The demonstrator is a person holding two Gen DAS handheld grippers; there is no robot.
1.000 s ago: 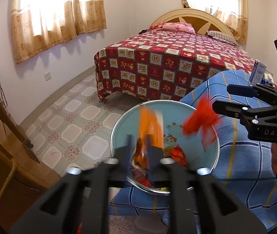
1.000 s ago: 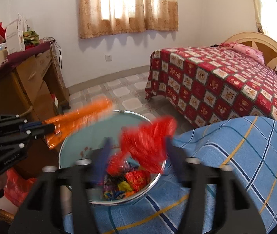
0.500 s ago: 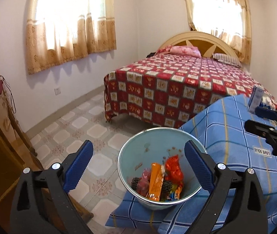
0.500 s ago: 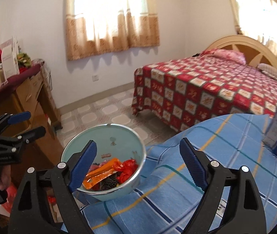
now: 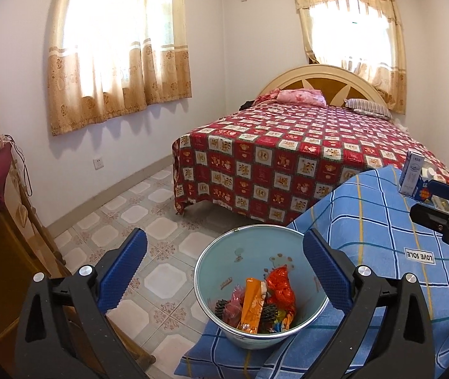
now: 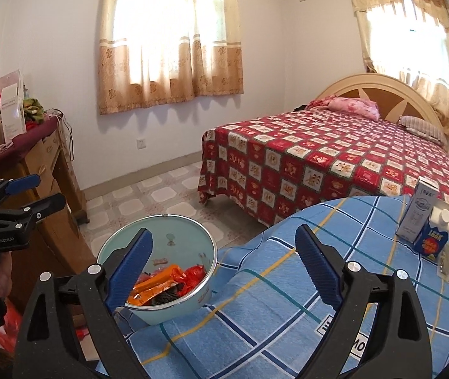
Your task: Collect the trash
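Blue-padded left gripper point(image 5: 224, 271) and right gripper point(image 6: 224, 260) just spread, empty — basin point(image 5: 224, 252) wrappers point(image 5: 257, 306) overlap.

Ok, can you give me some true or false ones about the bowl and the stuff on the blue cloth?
1. The bowl has wrappers in it. True.
2. The left hand-held gripper is squeezing an orange wrapper. False: it is open and holds nothing; the orange wrapper lies in the bowl.
3. Two cartons stand on the blue cloth. True.
4. The bowl is on the floor. False: it sits at the cloth's edge.
5. The right hand-held gripper is open. True.
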